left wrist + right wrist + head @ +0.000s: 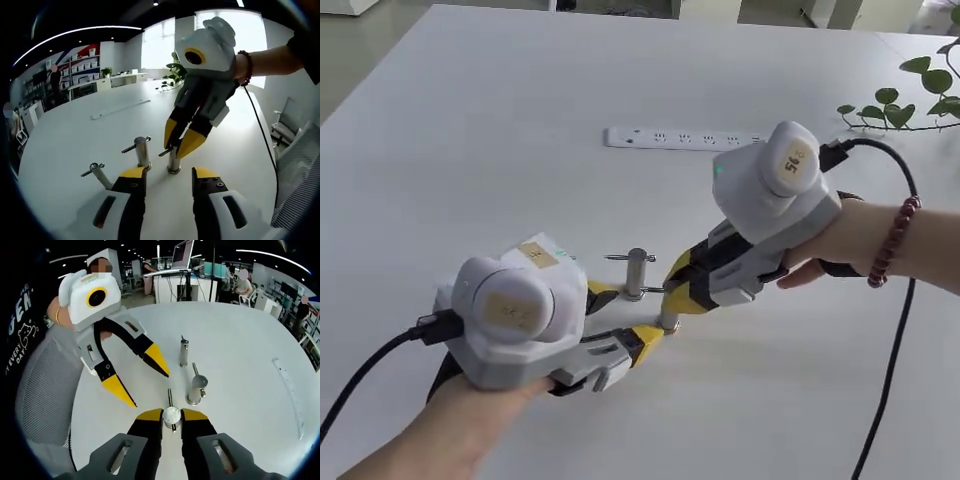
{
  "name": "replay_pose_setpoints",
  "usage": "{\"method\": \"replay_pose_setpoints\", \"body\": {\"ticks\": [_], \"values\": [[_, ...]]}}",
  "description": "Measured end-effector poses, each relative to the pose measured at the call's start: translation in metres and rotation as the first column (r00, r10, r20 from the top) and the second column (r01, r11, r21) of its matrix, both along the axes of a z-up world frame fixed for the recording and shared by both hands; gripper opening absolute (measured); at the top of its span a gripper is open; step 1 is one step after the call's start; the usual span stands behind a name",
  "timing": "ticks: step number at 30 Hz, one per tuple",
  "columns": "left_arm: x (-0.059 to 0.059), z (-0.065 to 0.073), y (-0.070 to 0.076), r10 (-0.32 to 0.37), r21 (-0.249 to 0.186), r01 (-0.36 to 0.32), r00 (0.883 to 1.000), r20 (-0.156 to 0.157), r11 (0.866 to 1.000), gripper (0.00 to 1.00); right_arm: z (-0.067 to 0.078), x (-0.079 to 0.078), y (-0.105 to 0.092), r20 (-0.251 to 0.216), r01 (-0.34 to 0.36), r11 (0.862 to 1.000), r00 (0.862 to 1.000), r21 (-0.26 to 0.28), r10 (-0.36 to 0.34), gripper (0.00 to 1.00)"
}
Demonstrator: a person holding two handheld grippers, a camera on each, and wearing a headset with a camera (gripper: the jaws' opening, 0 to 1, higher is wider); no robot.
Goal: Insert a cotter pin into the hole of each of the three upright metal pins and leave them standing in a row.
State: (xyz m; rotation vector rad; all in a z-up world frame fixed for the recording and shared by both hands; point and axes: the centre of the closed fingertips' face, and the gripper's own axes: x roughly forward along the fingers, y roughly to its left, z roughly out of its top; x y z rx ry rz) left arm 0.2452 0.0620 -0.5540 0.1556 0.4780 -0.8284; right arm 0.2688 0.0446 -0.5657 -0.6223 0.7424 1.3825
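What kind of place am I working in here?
Likely an open-plan office or lab: a big white table with a power strip, wall shelves of boxes, and a monitor.

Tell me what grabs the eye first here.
Two yellow-tipped grippers meet over the white table: the right gripper is closed on a cotter pin at the top of the end metal pin, the left gripper open beside it. In the row stand a second metal pin and a third metal pin, each with a cotter pin through.

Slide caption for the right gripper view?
Right tool pinches a cotter pin at the nearest metal pin; two more pins stand beyond, left tool open alongside.
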Motion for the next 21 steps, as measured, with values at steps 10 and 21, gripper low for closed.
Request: {"method": "replay_pose_setpoints", "body": {"ticks": [10, 21], "values": [[-0.011, 0.007, 0.022, 0.002, 0.000, -0.002, 1.000, 0.006, 1.000, 0.37, 0.000, 0.003, -0.003, 0.007, 0.005, 1.000, 1.000, -0.002, -0.005, 0.08], [-0.025, 0.006, 0.040, 0.028, -0.007, -0.028, 0.999, -0.021, 1.000, 0.40, 0.004, 0.019, -0.016, 0.030, 0.033, 0.999, 0.999, -0.021, -0.032, 0.08]]}}
